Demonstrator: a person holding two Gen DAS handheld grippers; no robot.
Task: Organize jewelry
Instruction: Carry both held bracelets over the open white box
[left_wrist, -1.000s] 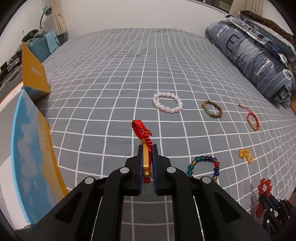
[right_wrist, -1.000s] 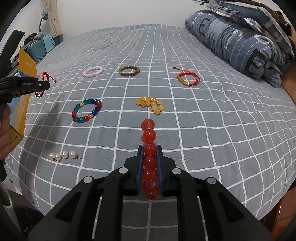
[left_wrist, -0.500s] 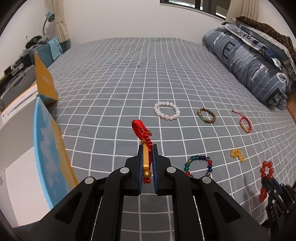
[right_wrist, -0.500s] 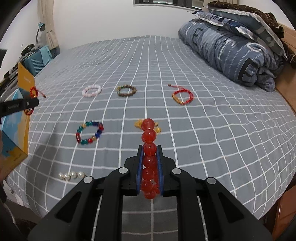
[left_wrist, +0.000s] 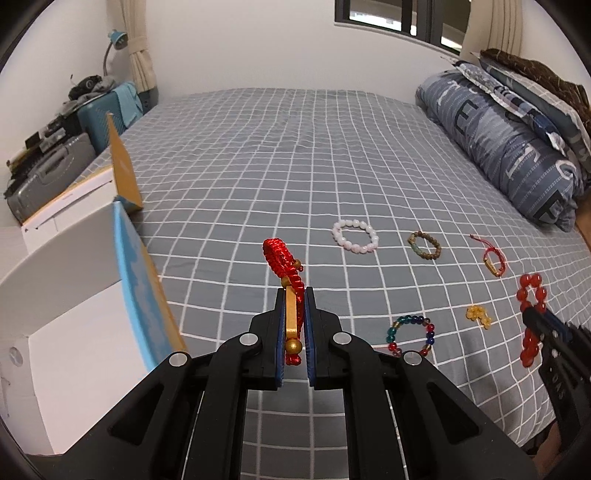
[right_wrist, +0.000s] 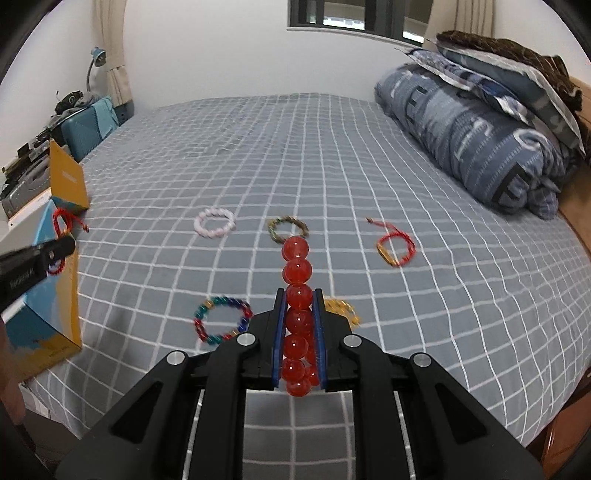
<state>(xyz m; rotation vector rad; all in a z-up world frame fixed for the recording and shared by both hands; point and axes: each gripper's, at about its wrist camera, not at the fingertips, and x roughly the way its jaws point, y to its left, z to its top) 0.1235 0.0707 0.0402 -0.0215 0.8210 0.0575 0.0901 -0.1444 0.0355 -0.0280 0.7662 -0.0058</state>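
My left gripper is shut on a red braided cord bracelet with a gold bar, held above the bed beside the open box. My right gripper is shut on a red bead bracelet, held above the bed; it also shows in the left wrist view. On the grey checked bed lie a pink bead bracelet, a brown bead bracelet, a red cord bracelet, a multicoloured bead bracelet and a yellow bead cluster.
The blue and yellow box with a white inside stands at the bed's left edge, lid flap raised. A folded blue duvet and pillows fill the right side. Suitcases and clutter stand beyond the left edge.
Both grippers have risen and tilted up, so more of the room and wall shows. The left gripper has shifted nearer the box. Each keeps hold of its bracelet.
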